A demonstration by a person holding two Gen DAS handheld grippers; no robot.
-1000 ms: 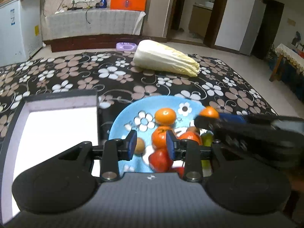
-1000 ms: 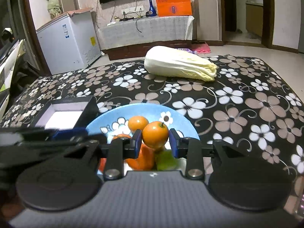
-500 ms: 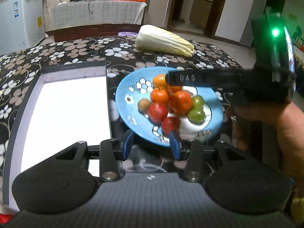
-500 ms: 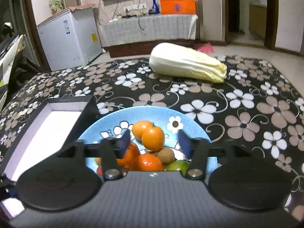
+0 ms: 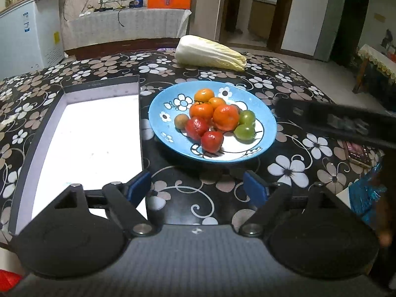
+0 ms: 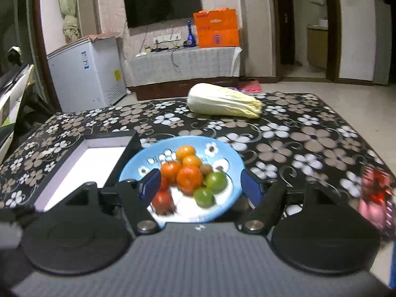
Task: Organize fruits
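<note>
Fruits all sit piled on the blue plate (image 5: 268, 123), mid-bench, just right of a shallow dark-rimmed tray (image 5: 37, 133) with a white floor. From the left view, the pile: four mandarins (image 5: 225, 116) toward the back and middle, two red tomatoes (image 5: 211, 141) at the near edge, two green tomatoes (image 5: 245, 131) on the right side, one small brown fruit (image 5: 181, 121) on the left side. They touch each other in one cluster, loosely grouped by colour.

Progress, as a judgement: looks close to done or done. No fruit lies loose on the flowered bench (image 5: 292, 170), and the tray holds nothing. If the goal is everything on the plate, nothing is left; if a tidier sort is wanted, only small nudges remain. Can't tell which.

Left claw (image 5: 198, 189): jaws opening, already wide, nothing between them, only bare bench cloth under them, short of the plate's near rim. Right claw (image 6: 198, 185): jaws spread fairly wide, gripping nothing; the plate and fruit show through the gap but the blue pads (image 6: 150, 186) touch none of it. In the left view the right claw's body crosses as a dark blurred bar at the right edge.

Orientation: fruits are roundish, no real long axis. The pile as a whole runs roughly from the far-left of the plate to the near-right. Only clearly long thing is the napa cabbage (image 5: 210, 53) at the far side of the bench, lying flat, leaf end pointing right, white stem end left, well apart from the plate.
</note>
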